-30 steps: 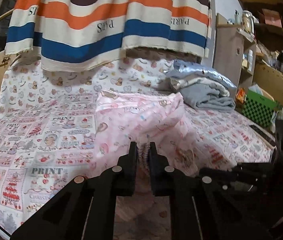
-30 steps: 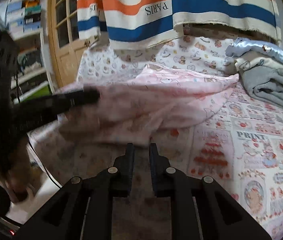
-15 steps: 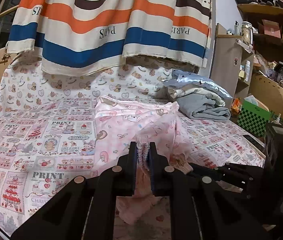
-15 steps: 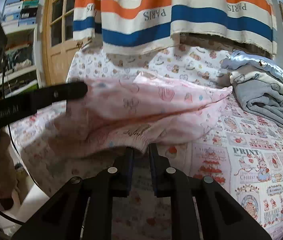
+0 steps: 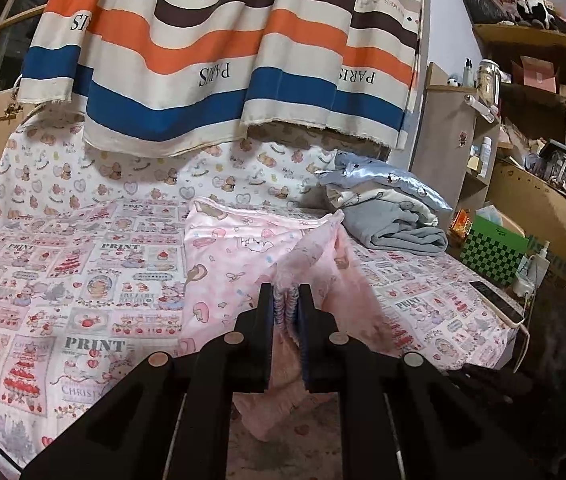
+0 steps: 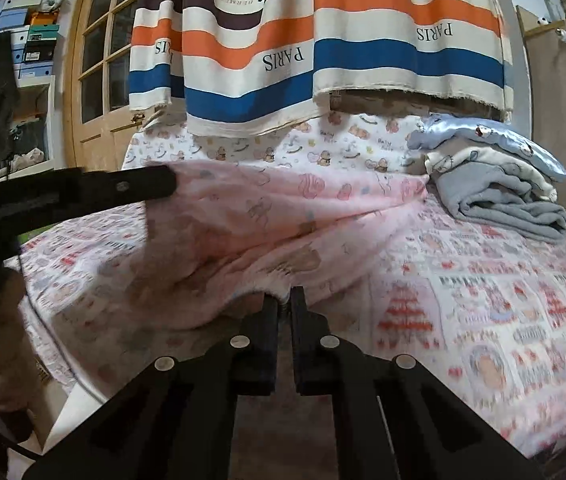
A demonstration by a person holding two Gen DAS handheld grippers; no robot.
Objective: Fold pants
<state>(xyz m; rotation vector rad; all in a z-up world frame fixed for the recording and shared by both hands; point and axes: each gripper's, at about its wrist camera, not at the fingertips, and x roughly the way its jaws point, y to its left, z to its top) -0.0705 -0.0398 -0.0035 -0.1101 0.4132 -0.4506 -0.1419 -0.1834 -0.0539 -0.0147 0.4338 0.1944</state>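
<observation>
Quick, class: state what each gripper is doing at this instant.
Left gripper: shut on the pink pants.
Right gripper: shut on the pink pants' edge.

Open stretch of printed bedsheet [image 5: 83, 288] seen left of pink pants [image 5: 235, 264]; passage offered there. Right side narrowed by folded clothes stack [image 5: 395, 216], set just beside pants' far corner. Far edge closed off by striped cloth [image 5: 211, 56] hung above bed's back. Bed's right edge bounded by green checkered box [image 5: 491, 252] and shelves [image 5: 543, 80]. In right wrist view, left approach blocked by left gripper [image 6: 163, 188], wooden door [image 6: 95, 80] behind.
</observation>
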